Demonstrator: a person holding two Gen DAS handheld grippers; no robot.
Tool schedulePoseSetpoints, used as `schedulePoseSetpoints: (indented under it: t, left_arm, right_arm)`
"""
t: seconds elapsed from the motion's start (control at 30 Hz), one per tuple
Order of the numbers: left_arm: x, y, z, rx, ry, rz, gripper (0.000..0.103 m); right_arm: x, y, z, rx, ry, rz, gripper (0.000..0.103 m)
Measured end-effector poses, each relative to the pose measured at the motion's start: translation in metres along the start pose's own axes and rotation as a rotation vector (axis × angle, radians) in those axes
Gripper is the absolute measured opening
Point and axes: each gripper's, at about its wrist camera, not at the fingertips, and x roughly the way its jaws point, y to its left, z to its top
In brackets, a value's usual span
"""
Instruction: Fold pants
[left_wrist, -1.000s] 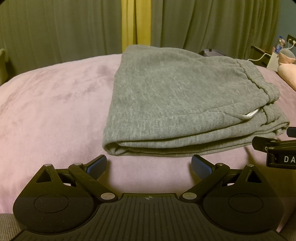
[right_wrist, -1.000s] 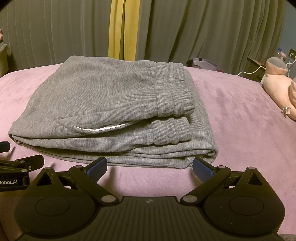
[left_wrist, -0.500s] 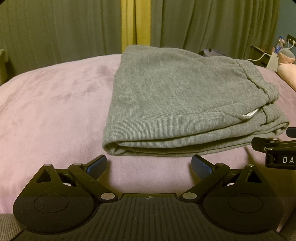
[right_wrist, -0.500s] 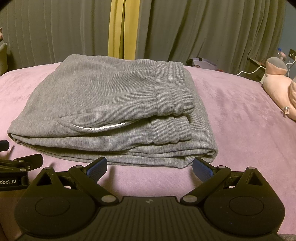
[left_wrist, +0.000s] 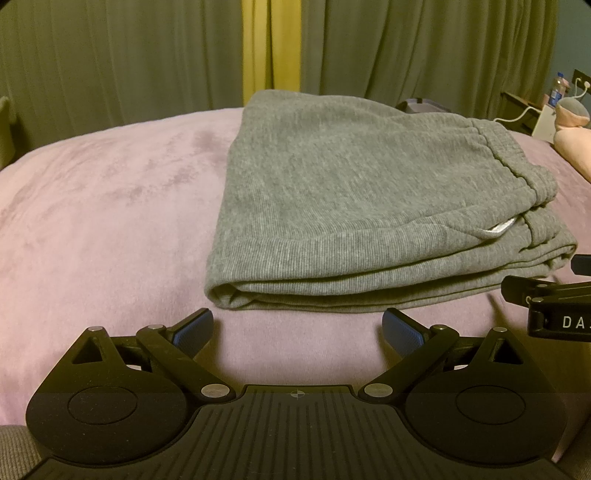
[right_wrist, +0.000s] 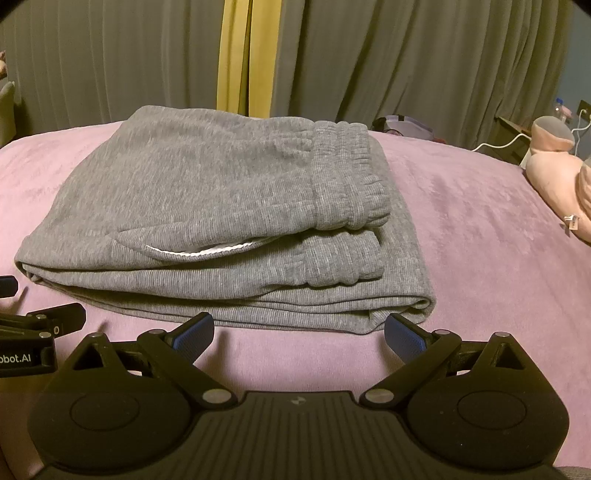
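Pants (left_wrist: 354, 206) lie folded in stack mid-bed (left_wrist: 110, 206), near front edge. Left tongs (left_wrist: 297, 328) and right tongs (right_wrist: 299, 332) gape wide, empty. We judge fold done; back out level, no snagging hem.

A bed (left_wrist: 110, 206) covered in a pink plush blanket carries the grey pants (left_wrist: 362, 221), which lie on it folded into a thick stack of layers, the elastic waistband on top toward their right side and a white pocket edge showing. Well to the right of the pants, a pink plush toy (right_wrist: 557, 177) rests on the bed
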Motion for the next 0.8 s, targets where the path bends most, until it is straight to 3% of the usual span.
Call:
schedulePoseSetpoints:
  t: [0.8]
  left_arm:
    - [-0.0001, 0.0011, 0.0001, 0.003, -0.003, -0.004, 0.101]
  right_arm:
    - [-0.0007, 0.0000, -0.0007, -0.026, 0.003, -0.003, 0.099]
